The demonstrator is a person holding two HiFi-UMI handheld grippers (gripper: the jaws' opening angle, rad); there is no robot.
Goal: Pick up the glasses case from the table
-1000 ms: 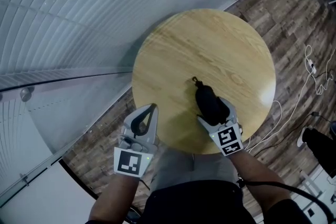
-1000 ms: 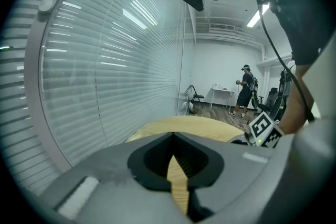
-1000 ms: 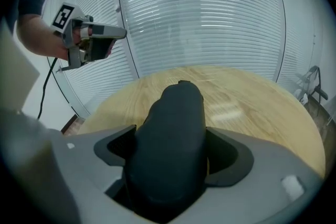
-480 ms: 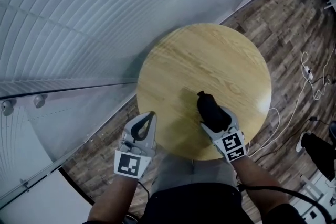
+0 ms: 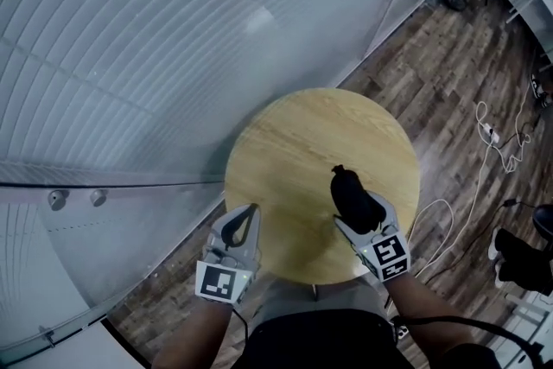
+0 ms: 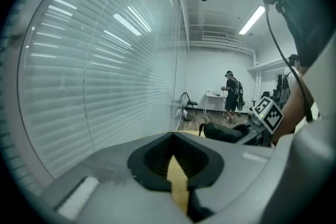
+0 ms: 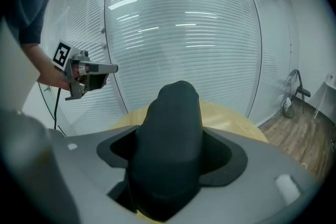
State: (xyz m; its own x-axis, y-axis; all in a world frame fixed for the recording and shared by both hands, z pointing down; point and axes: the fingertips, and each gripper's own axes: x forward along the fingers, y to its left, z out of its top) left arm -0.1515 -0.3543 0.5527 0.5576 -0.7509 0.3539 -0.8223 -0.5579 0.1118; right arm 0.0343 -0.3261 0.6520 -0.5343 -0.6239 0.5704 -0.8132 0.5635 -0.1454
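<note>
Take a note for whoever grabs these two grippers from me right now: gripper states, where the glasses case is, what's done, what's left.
Right gripper: shut on the black glasses case; its jaws have just been closing on it.
Left gripper: shut and empty, by the near left edge of the round wooden table.
Case: between the right jaws, over the table's near right part; it looks clear of the top.
Done: the grasp and, it seems, the lift.
Left: probably only to hold on; check that the case is off the wood.
</note>
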